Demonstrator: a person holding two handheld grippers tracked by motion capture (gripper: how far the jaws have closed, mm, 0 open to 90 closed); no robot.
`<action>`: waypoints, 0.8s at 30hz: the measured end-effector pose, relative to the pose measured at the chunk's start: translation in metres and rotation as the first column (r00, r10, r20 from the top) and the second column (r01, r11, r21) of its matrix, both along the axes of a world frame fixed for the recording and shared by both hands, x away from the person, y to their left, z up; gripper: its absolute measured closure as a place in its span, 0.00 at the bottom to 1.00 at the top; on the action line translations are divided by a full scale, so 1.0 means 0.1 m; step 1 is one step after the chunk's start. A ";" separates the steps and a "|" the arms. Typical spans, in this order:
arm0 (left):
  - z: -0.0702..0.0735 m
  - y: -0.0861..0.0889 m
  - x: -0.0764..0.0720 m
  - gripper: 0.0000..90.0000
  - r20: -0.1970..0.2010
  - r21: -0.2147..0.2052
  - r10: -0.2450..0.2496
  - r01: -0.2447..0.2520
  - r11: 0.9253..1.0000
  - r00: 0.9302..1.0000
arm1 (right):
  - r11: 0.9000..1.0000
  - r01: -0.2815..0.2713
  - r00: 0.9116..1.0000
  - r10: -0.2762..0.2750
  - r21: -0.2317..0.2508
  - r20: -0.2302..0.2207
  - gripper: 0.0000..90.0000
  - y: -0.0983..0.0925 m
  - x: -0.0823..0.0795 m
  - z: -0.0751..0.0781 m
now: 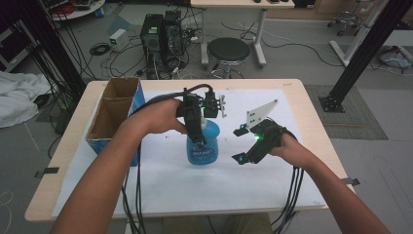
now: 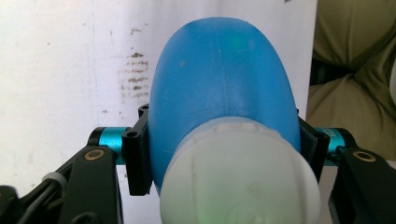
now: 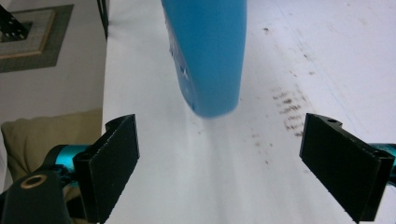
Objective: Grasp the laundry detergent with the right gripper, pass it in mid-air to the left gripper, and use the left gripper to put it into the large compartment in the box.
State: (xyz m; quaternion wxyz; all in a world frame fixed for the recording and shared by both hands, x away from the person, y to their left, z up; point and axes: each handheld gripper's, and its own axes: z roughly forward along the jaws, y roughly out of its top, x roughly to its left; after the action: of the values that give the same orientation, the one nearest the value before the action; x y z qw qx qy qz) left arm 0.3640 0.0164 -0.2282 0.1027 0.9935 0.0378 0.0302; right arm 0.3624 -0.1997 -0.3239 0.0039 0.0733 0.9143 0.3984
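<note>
A blue plastic bottle (image 1: 203, 155) with a white cap (image 2: 240, 172) stands upright on the white sheet at the middle of the table. My left gripper (image 1: 198, 139) comes down from above and is shut on the bottle's upper body (image 2: 224, 88), one jaw on each side just below the cap. My right gripper (image 1: 238, 145) hovers to the right of the bottle, open, with nothing between its fingers. In the right gripper view the bottle's lower part (image 3: 208, 51) stands a short way ahead of the open gripper (image 3: 224, 168), apart from it.
A white paper sheet (image 1: 160, 190) with dark smudges (image 3: 289, 107) covers most of the wooden table (image 1: 58, 161). An open cardboard box (image 1: 114, 109) stands at the table's left edge. Cables hang off the front edge. A stool (image 1: 228, 48) stands beyond the table.
</note>
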 end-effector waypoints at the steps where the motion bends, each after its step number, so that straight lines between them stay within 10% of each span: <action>1: 0.00 0.01 0.01 0.42 0.006 -0.003 0.007 -0.007 1.000 1.000 | 1.000 -0.009 1.000 0.009 -0.020 0.002 0.12 -0.02 0.00 0.02; 5: 0.02 0.05 0.04 0.42 0.017 0.006 0.034 -0.034 0.999 0.999 | 0.994 -0.056 0.998 0.059 -0.092 0.025 0.12 -0.10 -0.01 0.08; 13: 0.09 0.15 0.09 0.42 0.037 -0.007 0.093 -0.093 0.996 0.995 | 0.968 0.056 0.998 -0.049 -0.244 0.033 0.01 -0.29 0.04 0.15; 21: 0.17 0.23 0.14 0.42 0.041 0.000 0.154 -0.154 0.988 0.987 | 0.959 0.083 0.996 -0.078 -0.272 0.031 0.01 -0.54 0.09 0.27; 24: 0.24 0.27 0.15 0.42 0.039 -0.002 0.172 -0.172 0.985 0.984 | 0.937 0.113 0.994 -0.107 -0.331 0.034 0.01 -0.63 0.10 0.29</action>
State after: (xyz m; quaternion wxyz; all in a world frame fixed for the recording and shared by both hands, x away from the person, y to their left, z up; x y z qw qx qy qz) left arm 0.3793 0.0436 -0.2042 0.0996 0.9858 0.1216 0.0584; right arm 0.3723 -0.2624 -0.2944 0.0457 0.1194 0.9628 0.2381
